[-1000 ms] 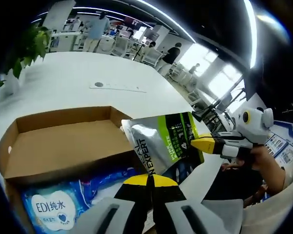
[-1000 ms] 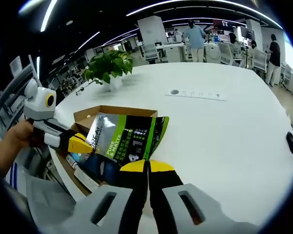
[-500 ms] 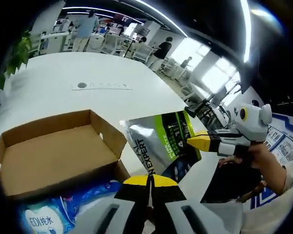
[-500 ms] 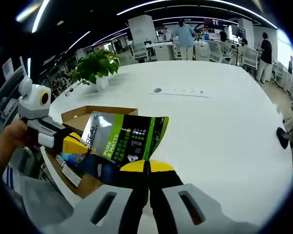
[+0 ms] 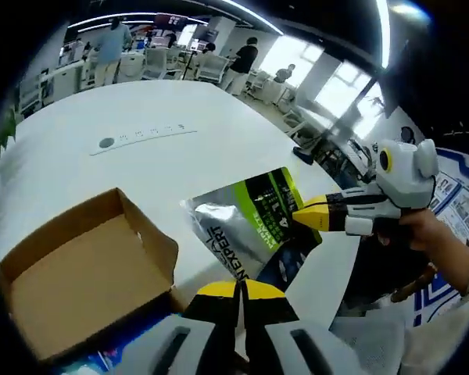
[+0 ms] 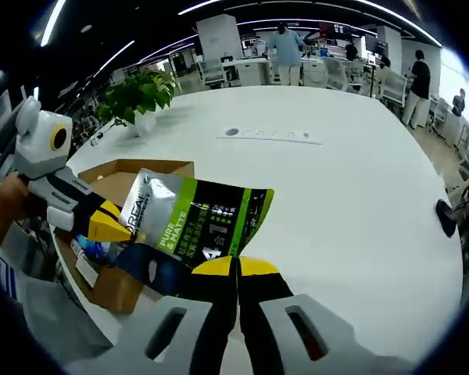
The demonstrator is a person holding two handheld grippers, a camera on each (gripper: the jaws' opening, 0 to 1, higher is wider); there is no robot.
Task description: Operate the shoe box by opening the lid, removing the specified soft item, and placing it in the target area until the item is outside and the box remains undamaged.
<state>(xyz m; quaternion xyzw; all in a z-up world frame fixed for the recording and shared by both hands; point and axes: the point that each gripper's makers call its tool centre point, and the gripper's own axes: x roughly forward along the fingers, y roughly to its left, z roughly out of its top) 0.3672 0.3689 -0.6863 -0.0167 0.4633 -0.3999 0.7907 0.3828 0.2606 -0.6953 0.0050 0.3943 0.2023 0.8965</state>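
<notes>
Both grippers pinch a silver-and-green pouch [image 6: 194,220] with closed fingers, holding it above the white table [image 6: 352,195]. The left gripper [image 5: 238,287] and right gripper [image 6: 236,267] reach forward together. The open cardboard shoe box [image 5: 78,273] sits at left.

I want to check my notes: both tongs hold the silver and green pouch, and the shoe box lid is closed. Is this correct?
Not quite: the shoe box is open, as the left gripper view shows. Both the left tongs and right tongs do hold the pouch.
</notes>
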